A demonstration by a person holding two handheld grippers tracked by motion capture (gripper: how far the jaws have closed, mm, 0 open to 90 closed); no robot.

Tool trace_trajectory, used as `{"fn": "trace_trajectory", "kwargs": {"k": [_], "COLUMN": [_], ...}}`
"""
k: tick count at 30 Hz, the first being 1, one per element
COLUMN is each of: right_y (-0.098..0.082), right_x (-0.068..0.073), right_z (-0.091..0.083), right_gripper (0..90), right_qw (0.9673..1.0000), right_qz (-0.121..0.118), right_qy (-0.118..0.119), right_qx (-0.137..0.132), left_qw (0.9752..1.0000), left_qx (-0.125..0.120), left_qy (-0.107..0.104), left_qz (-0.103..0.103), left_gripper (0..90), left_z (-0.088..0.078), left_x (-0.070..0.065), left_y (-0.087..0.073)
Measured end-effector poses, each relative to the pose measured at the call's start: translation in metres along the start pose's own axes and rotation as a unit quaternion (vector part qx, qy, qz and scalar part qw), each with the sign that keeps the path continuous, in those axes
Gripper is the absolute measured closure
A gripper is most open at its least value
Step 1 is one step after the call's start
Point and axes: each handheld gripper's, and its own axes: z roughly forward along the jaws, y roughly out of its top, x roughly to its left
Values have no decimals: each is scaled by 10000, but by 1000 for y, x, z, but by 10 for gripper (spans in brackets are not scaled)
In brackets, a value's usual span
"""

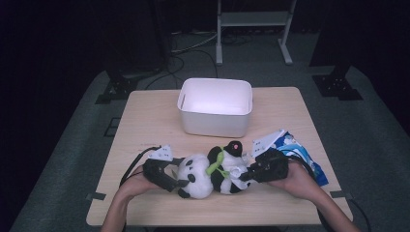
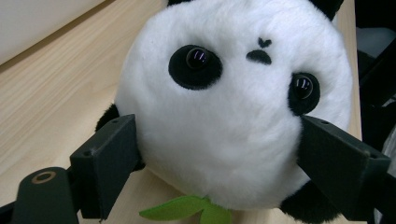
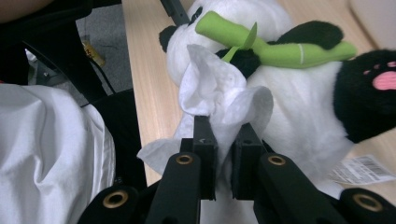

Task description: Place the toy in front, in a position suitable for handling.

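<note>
1. Two grippers work one toy: the left gripper [image 1: 180,182] has its jaws spread wide around the head of the plush panda [image 1: 208,174], and in the left gripper view both black fingers [image 2: 109,161] press the white fur at either side of the face, so it grips the head.
2. Right gripper [image 1: 245,176] is clenched on a crumpled white tissue [image 3: 219,100]; in the right gripper view the jaws are nearly together with the tissue pinched between them, and the tissue lies against the panda's white belly.
3. Panda lies on its back on the wooden table [image 1: 145,116] near the front edge, between the two grippers, head toward the left gripper, feet toward the right one.
4. A green bamboo stick [image 3: 275,44] lies across the panda's chest; a pink paw pad [image 3: 385,79] shows on a black foot; a printed tag [image 3: 362,170] lies by the body.
5. Person's hands come in from the bottom of the high view, one on each gripper.
6. A white bin [image 1: 215,106] stands at the middle of the table, behind the panda and apart from it; the part of its inside that shows is bare white.
7. A blue and white packet [image 1: 302,154] lies flat on the table just behind the right gripper, outside the bin.
</note>
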Motion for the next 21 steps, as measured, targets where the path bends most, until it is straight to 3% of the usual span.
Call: {"fn": "trace_trajectory", "kwargs": {"k": [3,12,21], "right_y": [-1,-18,-21], "right_x": [-1,-18,-45], "right_z": [1,-17,7], "right_gripper": [823,822,822], "right_qw": [10000,9989,9975], "right_qz": [13,306,544], "right_qy": [25,-339,-454], "right_qx": [-3,-97,0], "left_qw": [10000,10000,9999], "left_qx": [-27,-8,63], "left_qy": [-17,-42,-70], "left_qz": [-38,-24,70], "left_gripper": [133,133,133], "left_z": [0,0,-1], "left_x": [1,0,-2], "left_y": [-1,-1,-1]}}
